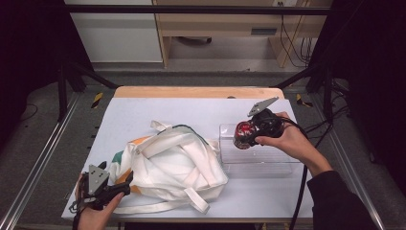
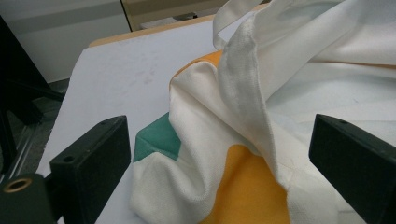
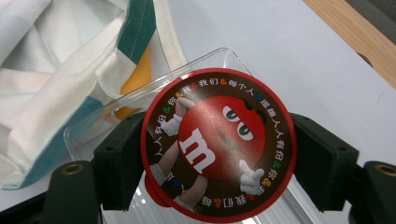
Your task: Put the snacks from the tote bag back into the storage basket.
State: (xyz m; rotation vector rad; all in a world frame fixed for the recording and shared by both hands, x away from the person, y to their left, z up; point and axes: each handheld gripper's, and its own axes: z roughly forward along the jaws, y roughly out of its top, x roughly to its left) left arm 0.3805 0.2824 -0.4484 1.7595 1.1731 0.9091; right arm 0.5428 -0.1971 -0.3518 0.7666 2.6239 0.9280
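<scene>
- Black jaws of the right gripper (image 3: 217,154) clamp a round red M&M's tin (image 3: 218,145) by its rim, lid face toward that gripper's camera, its flat axis along the jaws.
- That tin hangs over the clear plastic tray (image 1: 268,165) near the table's right edge.
- Left gripper (image 2: 219,158) stands wide, jaws either side of the white canvas bag (image 1: 172,165) at the near left corner, not pressing it.
- White table (image 1: 201,108) has a wooden far edge; grey floor and cabinets lie beyond.
</scene>
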